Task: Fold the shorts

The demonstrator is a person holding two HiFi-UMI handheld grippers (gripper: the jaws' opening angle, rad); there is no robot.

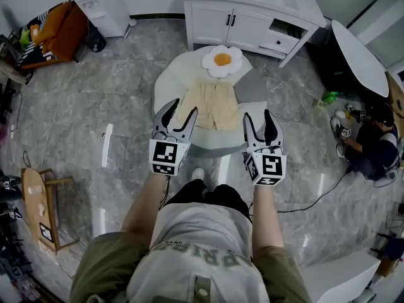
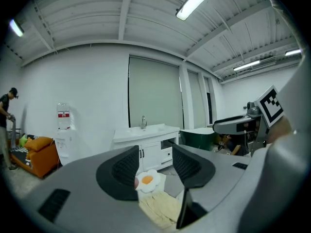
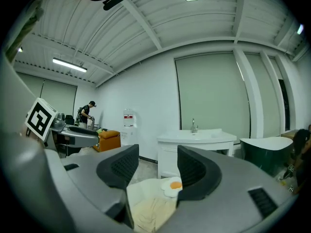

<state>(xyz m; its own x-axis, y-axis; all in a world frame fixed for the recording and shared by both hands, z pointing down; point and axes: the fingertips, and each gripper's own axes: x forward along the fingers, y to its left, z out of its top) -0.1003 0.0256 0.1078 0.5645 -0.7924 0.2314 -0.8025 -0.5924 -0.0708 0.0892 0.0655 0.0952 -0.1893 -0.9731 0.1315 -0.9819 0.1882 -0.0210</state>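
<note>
Pale yellow shorts [image 1: 209, 105] lie spread on a small round white table [image 1: 168, 84], below a fried-egg-shaped cushion [image 1: 222, 60]. My left gripper [image 1: 178, 115] hovers open at the shorts' left near corner, nothing between its jaws. My right gripper [image 1: 263, 122] is open too, just right of the shorts near the table's front edge. In the left gripper view the shorts [image 2: 161, 208] and egg cushion [image 2: 147, 180] show low between the jaws. The right gripper view shows the shorts [image 3: 149, 212] and cushion [image 3: 173, 185] the same way.
A white sink cabinet [image 1: 246, 17] stands behind the table, a water dispenser [image 1: 103, 5] and an orange sofa [image 1: 58, 30] at far left. A person [image 1: 372, 142] crouches on the floor at right. A wooden stool [image 1: 39, 207] stands at near left. Grey marble floor surrounds the table.
</note>
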